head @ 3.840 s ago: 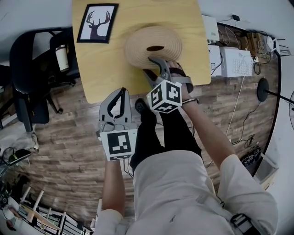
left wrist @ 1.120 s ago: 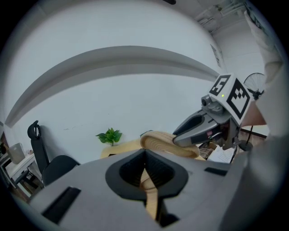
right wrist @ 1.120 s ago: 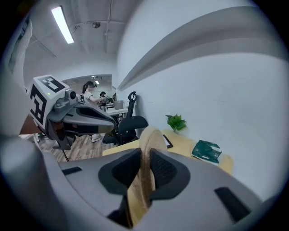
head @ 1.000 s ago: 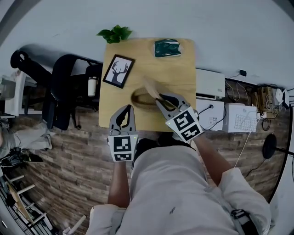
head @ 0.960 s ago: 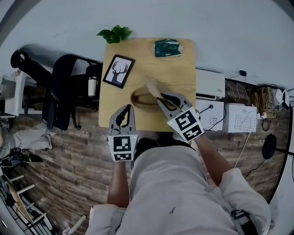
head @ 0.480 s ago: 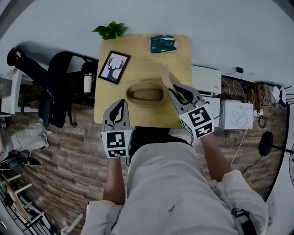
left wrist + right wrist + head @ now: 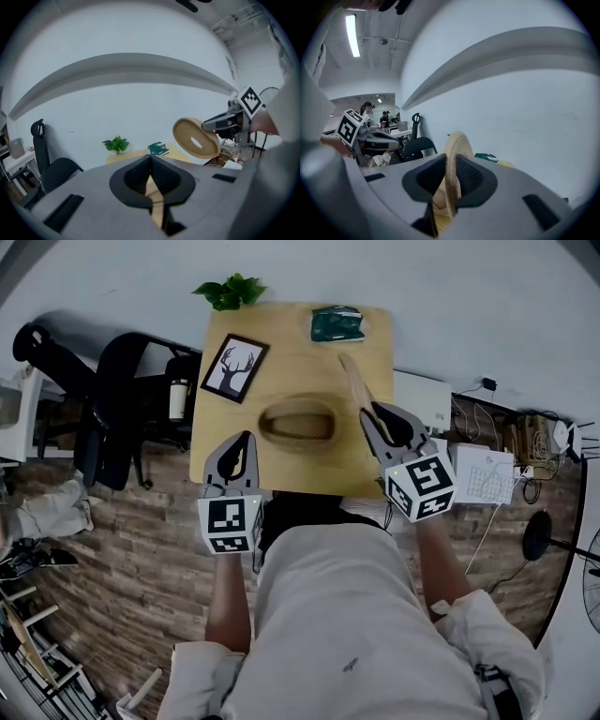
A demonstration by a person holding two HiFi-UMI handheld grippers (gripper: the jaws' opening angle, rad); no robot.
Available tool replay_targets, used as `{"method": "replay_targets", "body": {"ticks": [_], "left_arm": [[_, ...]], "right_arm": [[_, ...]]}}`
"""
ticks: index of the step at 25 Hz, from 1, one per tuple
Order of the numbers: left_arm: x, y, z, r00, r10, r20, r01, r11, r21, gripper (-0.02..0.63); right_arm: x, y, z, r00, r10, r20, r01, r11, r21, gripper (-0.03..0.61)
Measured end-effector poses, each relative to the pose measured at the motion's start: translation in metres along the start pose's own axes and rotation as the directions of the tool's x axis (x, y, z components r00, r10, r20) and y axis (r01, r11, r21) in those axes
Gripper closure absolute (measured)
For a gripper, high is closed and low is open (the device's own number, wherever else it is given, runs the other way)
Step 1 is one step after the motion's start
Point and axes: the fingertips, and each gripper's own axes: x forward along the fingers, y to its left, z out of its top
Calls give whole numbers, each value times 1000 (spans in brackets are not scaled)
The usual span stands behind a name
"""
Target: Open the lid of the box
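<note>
A woven oval box (image 7: 298, 421) stands open on the wooden table (image 7: 281, 474), its inside bare. Its round woven lid (image 7: 353, 379) is off the box, held on edge to the right of it. My right gripper (image 7: 368, 413) is shut on the lid's rim; in the right gripper view the lid (image 7: 457, 143) stands upright between the jaws of the right gripper (image 7: 451, 161). From the left gripper view the lid (image 7: 196, 137) hangs in the air above the table. My left gripper (image 7: 244, 439) hovers at the table's near edge, left of the box, its jaws of the left gripper (image 7: 151, 157) shut on nothing.
A framed deer picture (image 7: 232, 367), a small plant (image 7: 228, 292) and a green packet (image 7: 336, 323) lie on the table's far part. A black chair (image 7: 112, 409) stands to the left. White devices (image 7: 422, 390) and cables sit on the floor to the right.
The lid, earlier on the box with my right gripper at it, has come off and moved right with the gripper. The box now shows open. The left gripper stayed low.
</note>
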Motion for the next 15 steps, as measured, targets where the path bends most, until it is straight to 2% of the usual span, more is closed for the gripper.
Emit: {"method": "replay_targets", "body": {"ticks": [8,15], "left_arm": [[-3,12,-6,1000,-8,9,9,992,-122,607],[-3,20,-9,1000,7,7,-6,983,-181,607]], "right_arm": [[0,-7,0,1000,-10,24,9,998,61,511],[1,-11,0,999,-17,36,14,996,83,511]]}}
